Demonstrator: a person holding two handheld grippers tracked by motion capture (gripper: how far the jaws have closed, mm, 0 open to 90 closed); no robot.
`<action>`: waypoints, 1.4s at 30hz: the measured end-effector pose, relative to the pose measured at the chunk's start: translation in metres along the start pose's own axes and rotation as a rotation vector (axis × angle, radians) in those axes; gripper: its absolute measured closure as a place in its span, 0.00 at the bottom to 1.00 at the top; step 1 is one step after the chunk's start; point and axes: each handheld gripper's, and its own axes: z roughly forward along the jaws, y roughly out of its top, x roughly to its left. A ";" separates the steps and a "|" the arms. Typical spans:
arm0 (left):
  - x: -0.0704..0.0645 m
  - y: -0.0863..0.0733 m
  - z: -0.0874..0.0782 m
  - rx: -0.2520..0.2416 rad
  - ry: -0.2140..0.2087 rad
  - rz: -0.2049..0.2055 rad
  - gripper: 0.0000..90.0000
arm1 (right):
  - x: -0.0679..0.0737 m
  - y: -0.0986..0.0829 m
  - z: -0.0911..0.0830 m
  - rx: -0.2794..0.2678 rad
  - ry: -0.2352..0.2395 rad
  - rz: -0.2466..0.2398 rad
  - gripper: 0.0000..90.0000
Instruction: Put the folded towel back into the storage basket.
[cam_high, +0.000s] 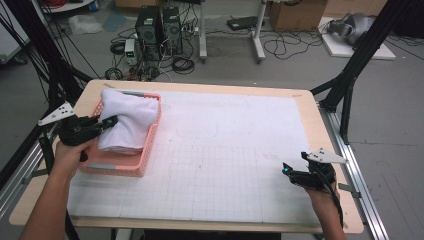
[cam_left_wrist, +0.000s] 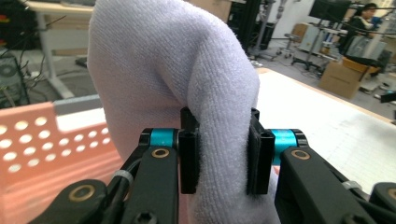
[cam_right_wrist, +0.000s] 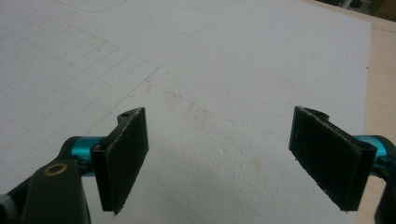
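My left hand-held gripper (cam_left_wrist: 219, 158) is clenched on a fold of the white towel (cam_high: 127, 117), which rises from the pink basket (cam_high: 125, 167) at the worktop's (cam_high: 310, 107) left side. My right hand-held gripper (cam_right_wrist: 224, 158) hangs released over the white gridded sheet (cam_high: 235, 165), well apart from the towel.

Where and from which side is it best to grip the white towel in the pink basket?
Probably at the raised fold of the towel, from the basket's left side. The fold stands above the rim, thin enough to pinch, as the left gripper does now. The right gripper is open, far away.
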 end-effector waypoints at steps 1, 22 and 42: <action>0.001 -0.001 0.001 0.004 0.009 -0.009 0.79 | 0.000 0.000 0.000 -0.001 -0.001 -0.003 0.21; -0.001 0.013 -0.005 -0.060 0.511 0.006 0.34 | 0.000 0.000 0.000 0.000 0.007 -0.002 0.21; -0.001 -0.012 0.062 0.317 0.426 -0.031 0.49 | 0.001 0.000 0.001 0.003 0.010 -0.003 0.21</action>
